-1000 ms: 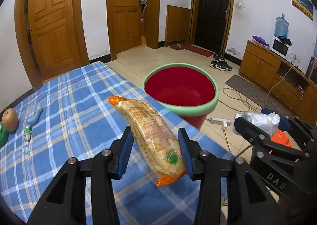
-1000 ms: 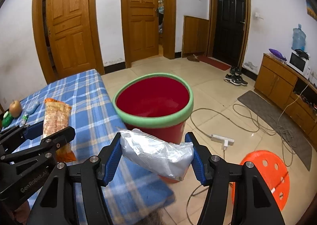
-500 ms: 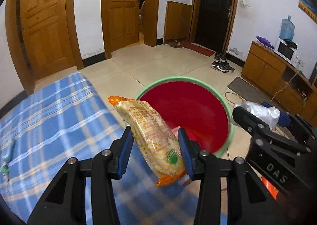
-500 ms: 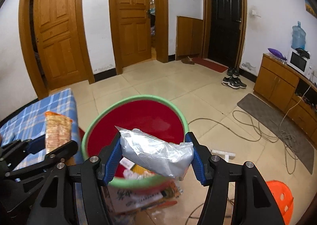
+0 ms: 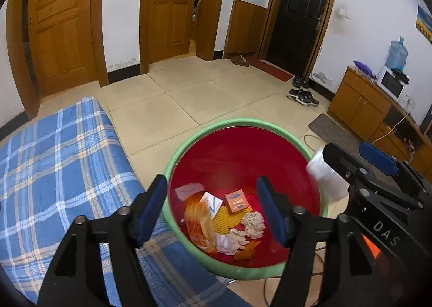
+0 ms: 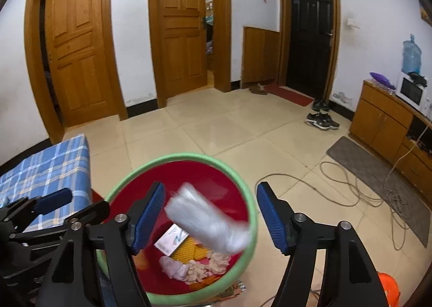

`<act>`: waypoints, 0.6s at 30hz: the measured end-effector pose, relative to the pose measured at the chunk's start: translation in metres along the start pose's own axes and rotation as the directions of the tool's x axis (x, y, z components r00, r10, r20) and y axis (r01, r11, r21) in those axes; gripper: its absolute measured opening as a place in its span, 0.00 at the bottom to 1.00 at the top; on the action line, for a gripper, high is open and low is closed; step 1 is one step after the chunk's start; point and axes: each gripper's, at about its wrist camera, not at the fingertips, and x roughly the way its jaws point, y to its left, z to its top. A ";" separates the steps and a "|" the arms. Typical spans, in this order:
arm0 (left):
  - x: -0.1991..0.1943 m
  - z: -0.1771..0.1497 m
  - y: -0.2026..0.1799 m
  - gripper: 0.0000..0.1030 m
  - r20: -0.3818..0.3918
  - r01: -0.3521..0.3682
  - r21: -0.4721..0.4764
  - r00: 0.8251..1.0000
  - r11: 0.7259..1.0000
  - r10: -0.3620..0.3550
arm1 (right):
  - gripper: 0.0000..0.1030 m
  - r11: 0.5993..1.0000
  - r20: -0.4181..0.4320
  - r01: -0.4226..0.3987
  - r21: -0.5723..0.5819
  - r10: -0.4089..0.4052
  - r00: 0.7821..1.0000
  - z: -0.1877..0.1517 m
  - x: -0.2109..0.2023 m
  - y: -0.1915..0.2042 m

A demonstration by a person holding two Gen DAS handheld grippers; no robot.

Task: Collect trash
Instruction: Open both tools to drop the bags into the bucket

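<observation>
Both grippers hang over the red bin (image 5: 243,161), whose green rim (image 5: 172,155) sits tight against the edge of the blue plaid bed (image 5: 59,172) on the left; beyond it the tiled floor (image 5: 194,99) lies open as far as the wooden doors. A loose cable (image 6: 337,188) trails on the floor to the right. The left gripper (image 5: 213,207) has its jaws opening, nothing between them; the blurred orange snack wrapper (image 5: 198,226) is inside the bin among cartons and tissue. The right gripper (image 6: 210,215) also has its jaws opening: the clear plastic bag (image 6: 205,220), blurred, lies between them over the bin, with no pad pressing on it.
</observation>
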 end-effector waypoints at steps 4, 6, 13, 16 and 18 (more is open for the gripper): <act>-0.001 -0.001 -0.001 0.67 -0.010 -0.001 -0.004 1.000 1.000 0.001 | 0.72 1.000 -0.037 -0.003 -0.006 0.003 0.999 0.001 0.003 0.001; -0.003 -0.001 -0.001 0.67 -0.010 0.006 -0.006 1.000 1.000 -0.006 | 0.72 1.000 -0.040 -0.004 -0.020 0.003 0.999 0.002 0.002 0.001; -0.021 -0.014 -0.003 0.67 -0.001 0.003 0.011 1.000 1.000 -0.003 | 0.73 1.000 -0.029 -0.007 -0.010 0.007 1.000 -0.007 -0.024 0.002; -0.032 -0.026 -0.005 0.67 -0.007 -0.001 0.031 1.000 1.000 0.001 | 0.73 1.000 -0.031 -0.008 -0.013 0.008 0.999 -0.019 -0.038 0.005; -0.044 -0.035 -0.003 0.67 0.000 -0.015 0.042 1.000 0.999 0.015 | 0.73 1.000 -0.034 -0.011 -0.012 0.010 0.999 -0.031 -0.048 0.009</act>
